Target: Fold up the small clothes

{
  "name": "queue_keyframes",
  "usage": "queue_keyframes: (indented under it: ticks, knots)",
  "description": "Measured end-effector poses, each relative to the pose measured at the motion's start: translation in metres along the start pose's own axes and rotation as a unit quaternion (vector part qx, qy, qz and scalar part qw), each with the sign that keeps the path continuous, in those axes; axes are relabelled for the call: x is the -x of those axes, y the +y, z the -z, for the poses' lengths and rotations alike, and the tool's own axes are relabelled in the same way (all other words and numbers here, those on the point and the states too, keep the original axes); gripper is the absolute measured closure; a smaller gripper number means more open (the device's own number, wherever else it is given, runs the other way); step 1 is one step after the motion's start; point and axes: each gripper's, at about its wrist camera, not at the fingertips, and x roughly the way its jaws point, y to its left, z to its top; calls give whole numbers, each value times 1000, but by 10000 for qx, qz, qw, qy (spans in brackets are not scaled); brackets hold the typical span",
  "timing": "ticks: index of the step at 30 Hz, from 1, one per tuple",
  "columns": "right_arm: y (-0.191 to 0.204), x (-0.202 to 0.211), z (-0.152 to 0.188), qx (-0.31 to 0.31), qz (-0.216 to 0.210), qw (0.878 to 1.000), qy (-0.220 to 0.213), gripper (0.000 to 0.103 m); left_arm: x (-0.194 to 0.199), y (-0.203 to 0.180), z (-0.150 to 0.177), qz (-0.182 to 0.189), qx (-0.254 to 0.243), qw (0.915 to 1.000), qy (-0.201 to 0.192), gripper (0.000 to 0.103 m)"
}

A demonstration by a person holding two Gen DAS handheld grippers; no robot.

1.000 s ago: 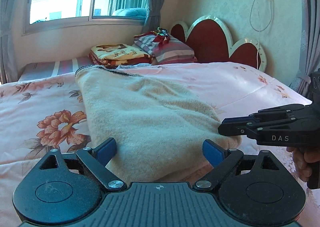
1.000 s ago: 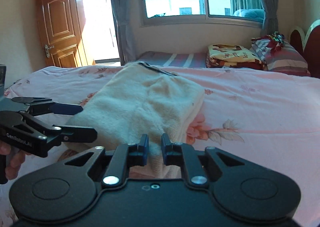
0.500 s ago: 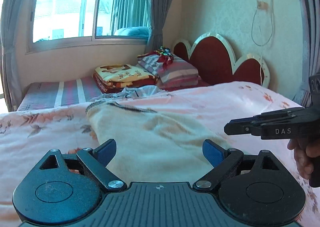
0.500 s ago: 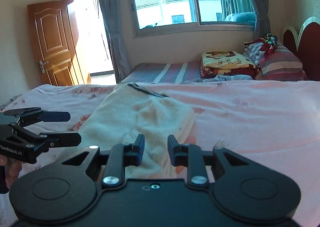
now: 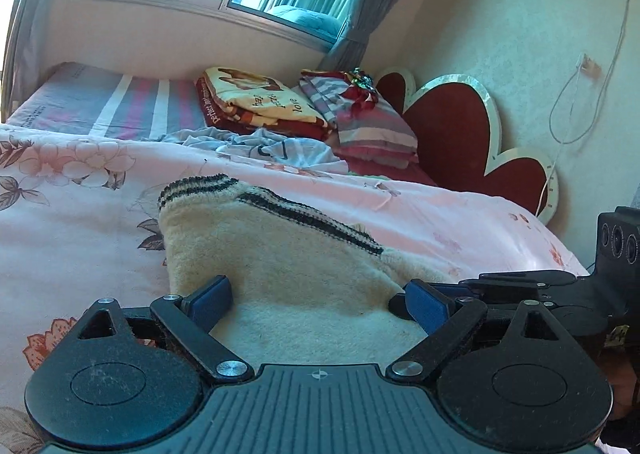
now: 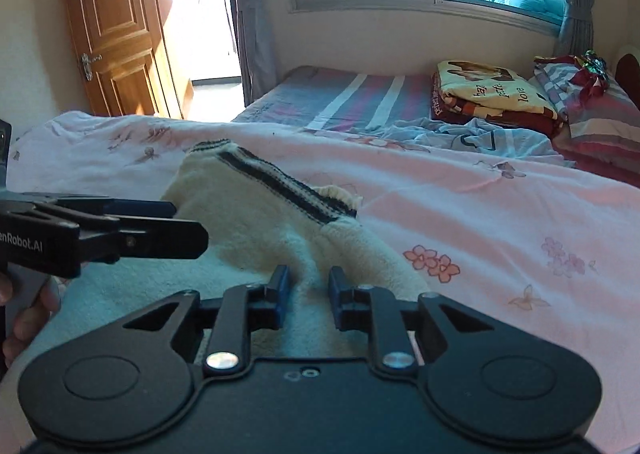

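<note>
A cream fleece garment (image 5: 280, 266) with a dark striped hem lies on the pink floral bedspread (image 5: 80, 221); it also shows in the right wrist view (image 6: 256, 230). My left gripper (image 5: 318, 300) is open, its blue pads either side of the garment's near part. My right gripper (image 6: 306, 292) is open with a narrow gap, cloth showing between its fingers, no clear grip. Each gripper shows in the other's view: the right one (image 5: 520, 294) at the garment's right edge, the left one (image 6: 132, 230) at its left.
Folded blankets (image 5: 260, 101) and striped pillows (image 5: 368, 121) lie at the bed's head by a red headboard (image 5: 460, 125). A crumpled light blue garment (image 6: 480, 137) lies past the bedspread. A wooden door (image 6: 116, 25) stands open at left.
Both grippers have moved forward and lower over the garment, which now looks shorter with its striped hem nearer. The right gripper's fingers have opened a little wider.
</note>
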Motion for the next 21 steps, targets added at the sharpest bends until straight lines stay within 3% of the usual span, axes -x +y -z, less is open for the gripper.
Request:
queue_keyframes:
  ticks: [5,7,9,12,14,17,19,21]
  knots:
    - [6,14,-11,65,67,9995,-312,83,11,-7,-21,-66,-283,9989,-354,10]
    - [3,9,-16,4,148,9996,-244,83,-1,-1,-30,-165,-201,9996,-139,10]
    - [-1,0,-16,-74,191,9998,-58,83,-21,4,-30,-346,-276,9983,367,10]
    - [-2,-4,-14,-72,174,9998,29,80,-26,-5,-23,-653,-767,9936,509,10]
    - [1,4,-16,-113,253,9996,-34,79,-13,-13,-25,-760,-864,9924,434,10]
    - [1,29,-16,-201,280,9984,-439,77,17,-21,-22,-624,-728,9953,165,10]
    - [3,36,-11,-205,293,9985,-424,77,31,-28,-11,-585,-686,9959,88,10]
    - [6,32,-3,-121,283,9993,-215,76,29,-34,2,-689,-819,9939,260,10]
